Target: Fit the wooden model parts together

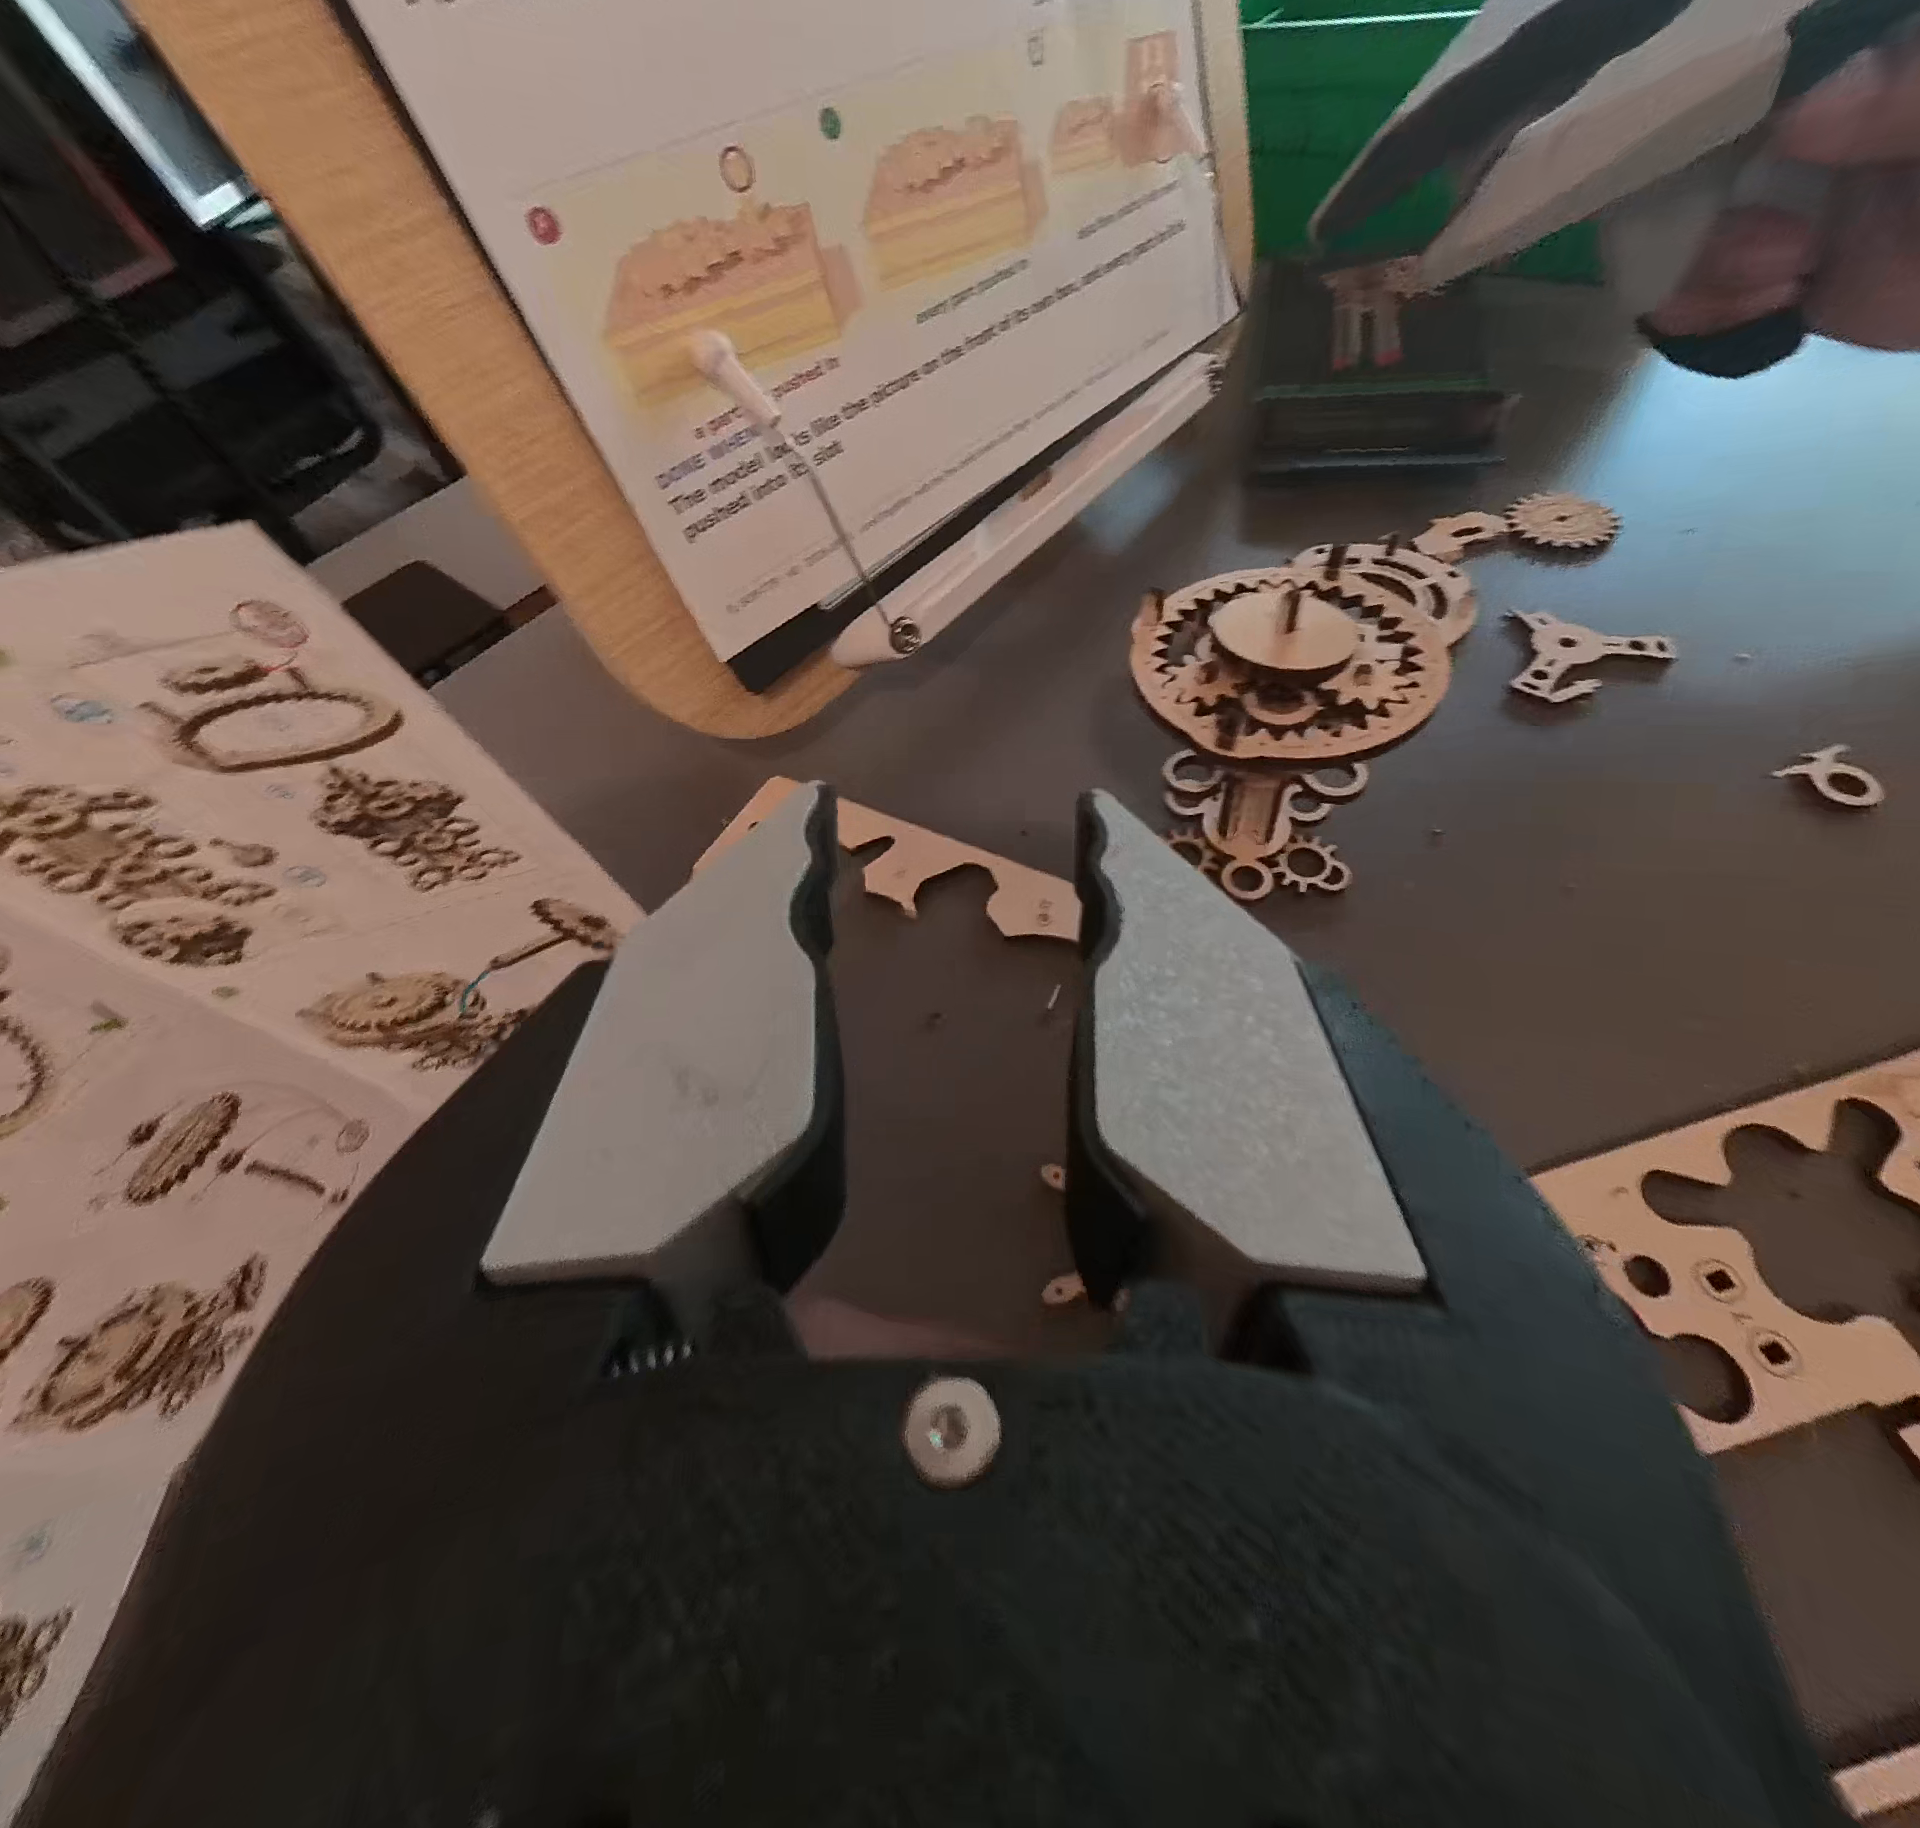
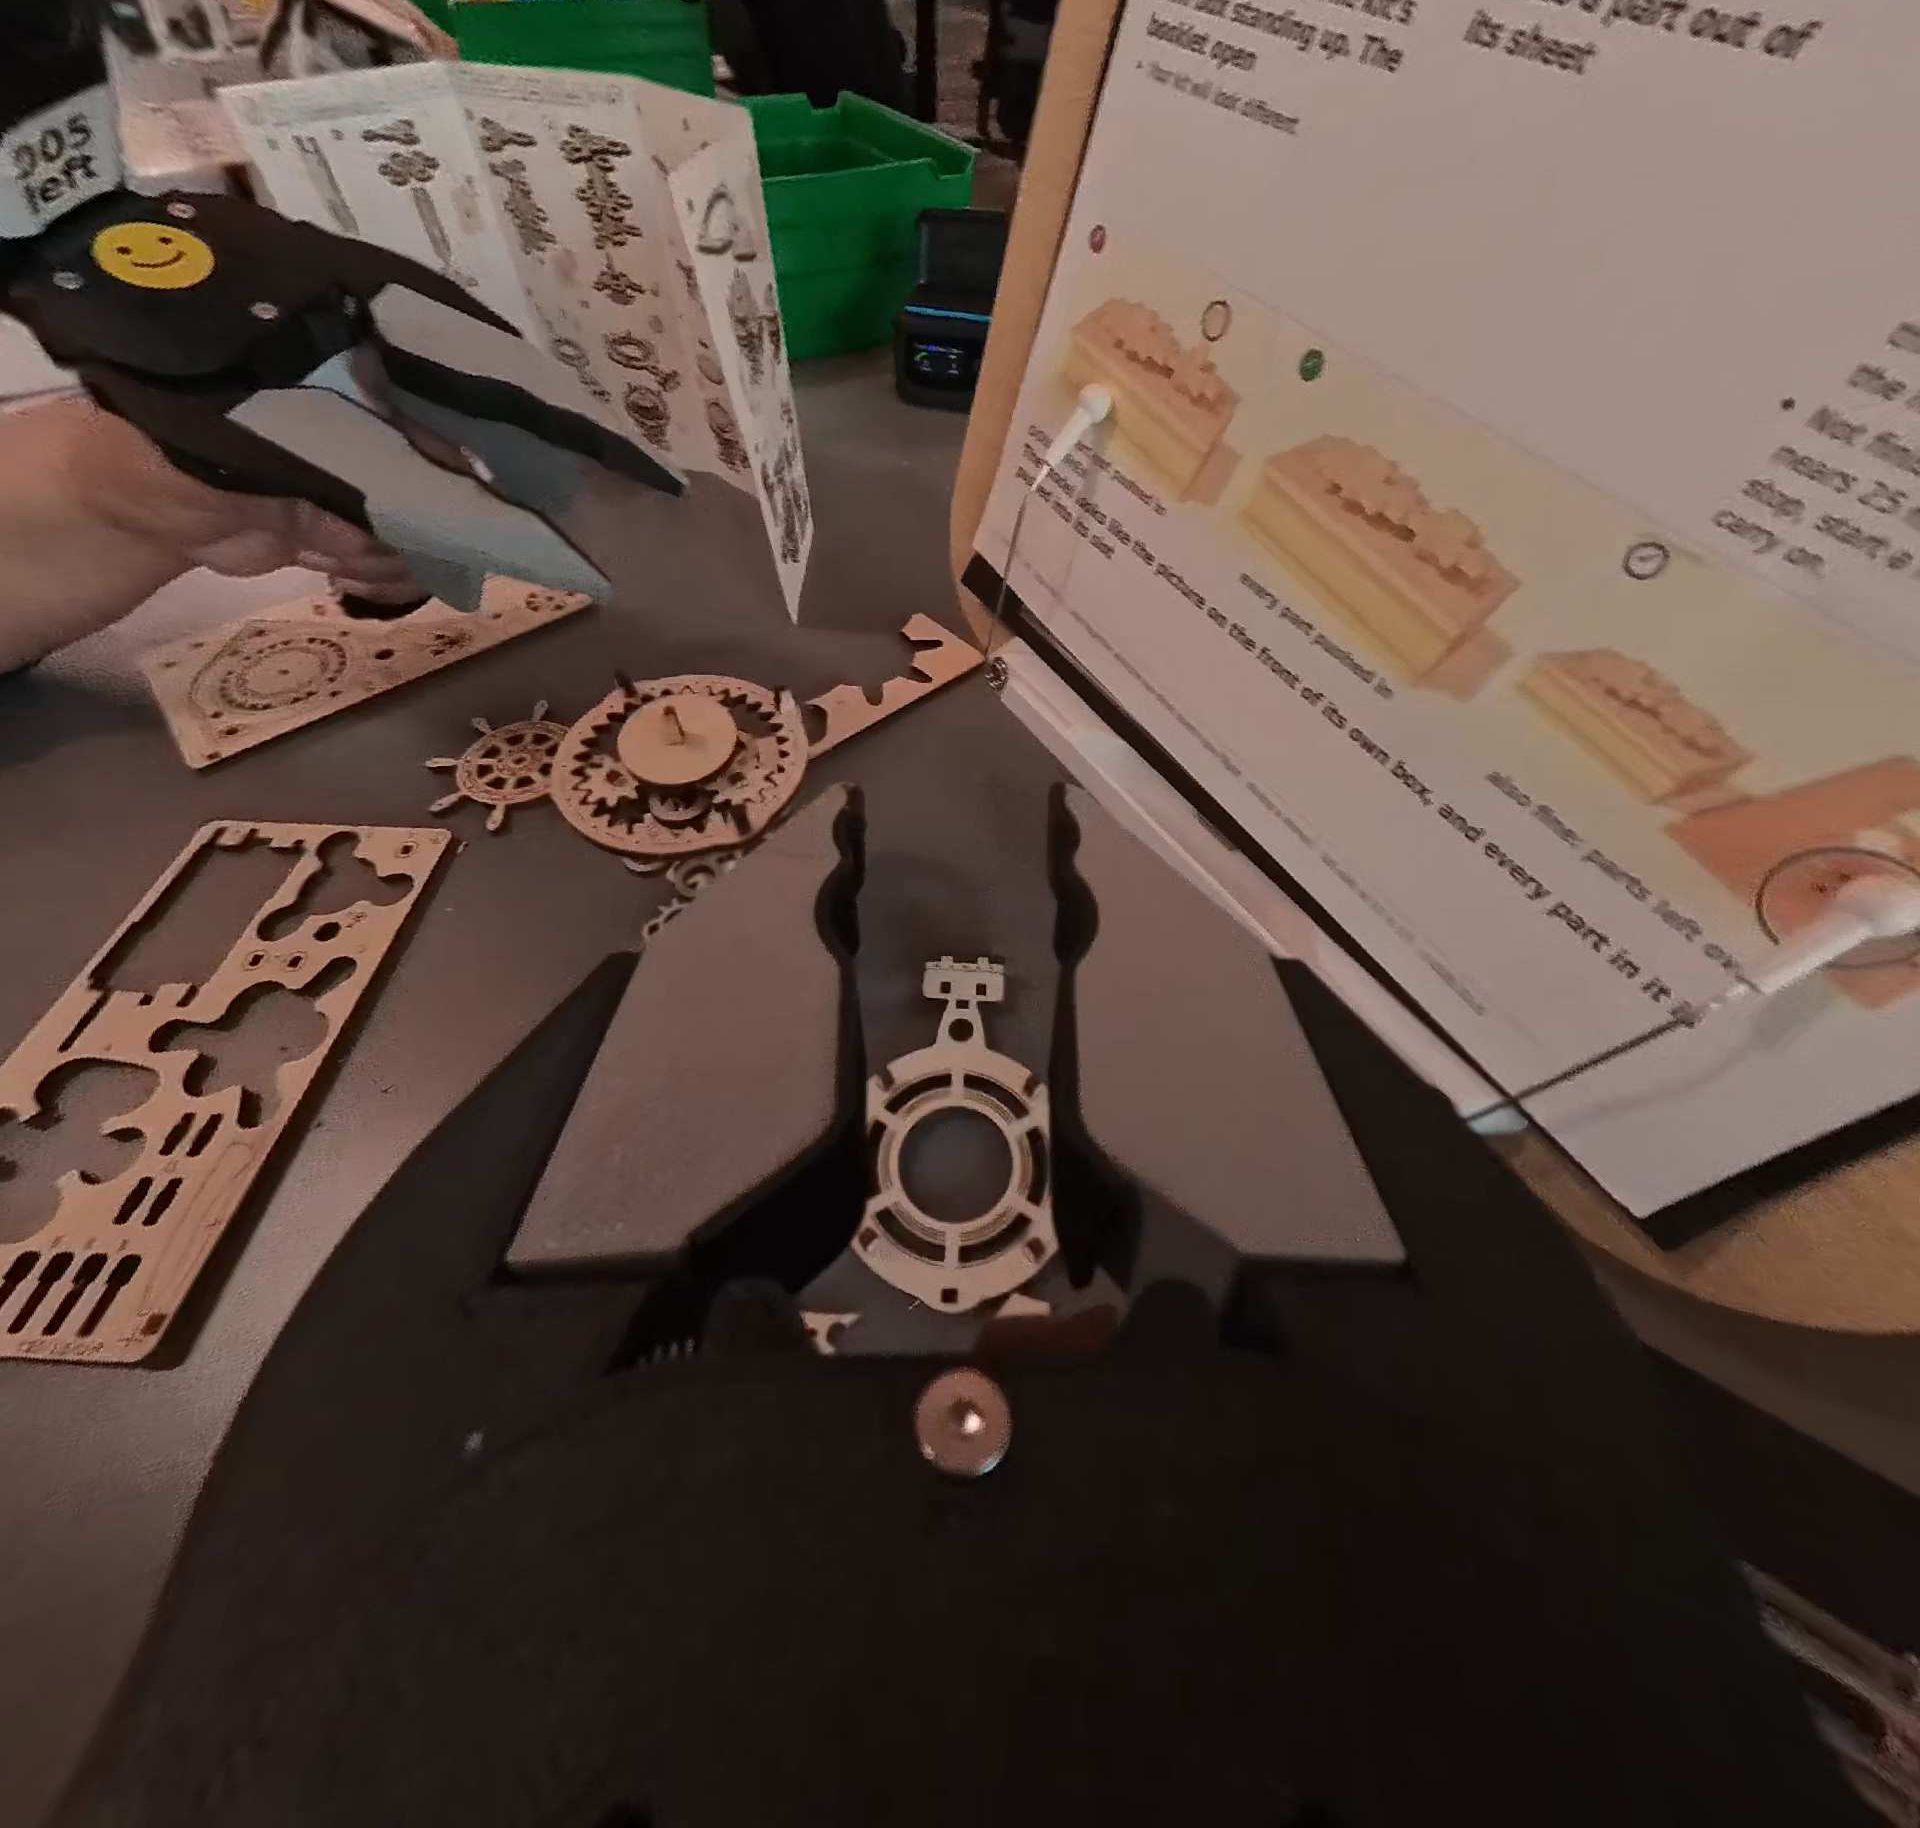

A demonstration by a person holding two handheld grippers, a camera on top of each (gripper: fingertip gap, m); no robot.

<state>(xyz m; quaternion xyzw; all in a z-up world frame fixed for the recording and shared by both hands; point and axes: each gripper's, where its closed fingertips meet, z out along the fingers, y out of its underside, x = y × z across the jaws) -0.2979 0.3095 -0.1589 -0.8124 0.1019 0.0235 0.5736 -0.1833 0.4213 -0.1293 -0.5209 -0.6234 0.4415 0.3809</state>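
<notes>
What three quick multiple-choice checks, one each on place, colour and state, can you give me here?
1. The gear assembly lies:
A on a punched sheet
B on the dark table beside the wooden stand
C on the folded booklet

2. The bins behind are:
A green
B red
C white

3. The left claw is:
A shut on a gear
B shut, empty
C open, empty

Answers:
1. B, as the assembly rests on bare tabletop near the stand's foot.
2. A, as the right wrist view shows green walls.
3. C, as only table and a sheet edge show between its spread fingers.
</notes>
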